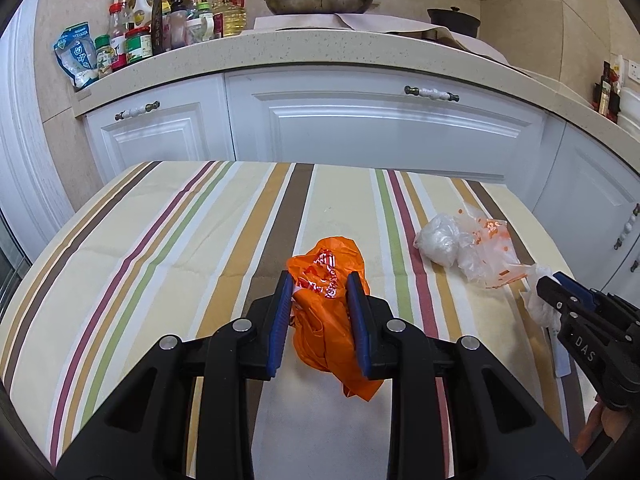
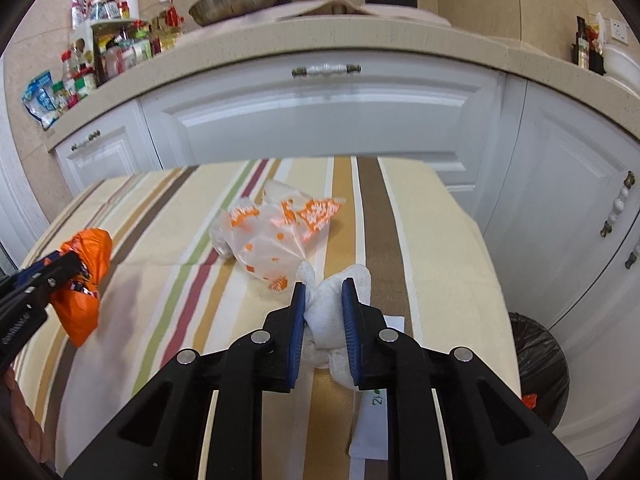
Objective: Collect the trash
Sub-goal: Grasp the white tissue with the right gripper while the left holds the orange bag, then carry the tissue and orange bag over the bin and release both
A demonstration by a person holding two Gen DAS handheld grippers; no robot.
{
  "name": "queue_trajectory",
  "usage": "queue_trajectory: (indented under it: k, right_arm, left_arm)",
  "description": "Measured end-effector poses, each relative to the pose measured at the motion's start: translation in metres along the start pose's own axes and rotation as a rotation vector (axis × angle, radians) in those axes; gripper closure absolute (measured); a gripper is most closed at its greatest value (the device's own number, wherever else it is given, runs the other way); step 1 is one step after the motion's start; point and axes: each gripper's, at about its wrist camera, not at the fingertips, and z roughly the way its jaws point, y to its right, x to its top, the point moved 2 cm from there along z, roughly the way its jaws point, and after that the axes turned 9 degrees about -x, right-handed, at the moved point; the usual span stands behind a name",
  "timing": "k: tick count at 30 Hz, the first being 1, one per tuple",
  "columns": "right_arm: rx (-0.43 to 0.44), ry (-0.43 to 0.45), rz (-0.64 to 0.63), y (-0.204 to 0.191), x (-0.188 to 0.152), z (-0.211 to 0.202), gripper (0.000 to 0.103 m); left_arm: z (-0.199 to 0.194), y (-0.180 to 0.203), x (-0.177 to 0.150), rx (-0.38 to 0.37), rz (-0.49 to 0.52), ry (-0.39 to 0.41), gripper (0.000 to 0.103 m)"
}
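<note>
My left gripper (image 1: pixel 320 284) is shut on a crumpled orange plastic bag (image 1: pixel 330 320) and holds it just above the striped tablecloth; the bag also shows in the right wrist view (image 2: pixel 82 280). My right gripper (image 2: pixel 324 292) is shut on a crumpled white tissue (image 2: pixel 326 316), also seen at the right edge of the left wrist view (image 1: pixel 540 300). A clear plastic bag with orange print (image 2: pixel 276 236) lies on the table just beyond the tissue; it also shows in the left wrist view (image 1: pixel 472 248).
The striped tablecloth (image 1: pixel 160 248) covers the table. A white paper slip (image 2: pixel 372 428) lies under my right gripper. A bin with a black liner (image 2: pixel 540 364) stands on the floor to the right of the table. White cabinets (image 1: pixel 360 128) and a cluttered counter stand behind.
</note>
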Motion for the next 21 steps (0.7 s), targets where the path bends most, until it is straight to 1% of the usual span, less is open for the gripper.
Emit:
queue_trajectory:
  k: [4, 10, 17, 21]
  right_arm:
    - [-0.002, 0.046, 0.015, 0.008, 0.003, -0.018, 0.084]
    - [-0.025, 0.114, 0.051, 0.033, 0.010, -0.049, 0.084]
    - [-0.085, 0.172, 0.094, 0.076, 0.004, -0.082, 0.084]
    - [-0.128, 0.183, 0.125, 0.105, -0.004, -0.093, 0.084]
  left_arm:
    - [-0.008, 0.005, 0.002, -0.011, -0.001, 0.015, 0.076]
    - [-0.024, 0.021, 0.007, -0.050, 0.007, 0.038, 0.076]
    - [-0.040, 0.061, 0.010, -0.126, 0.040, 0.053, 0.076]
    - [-0.046, 0.099, 0.007, -0.192, 0.080, 0.050, 0.076]
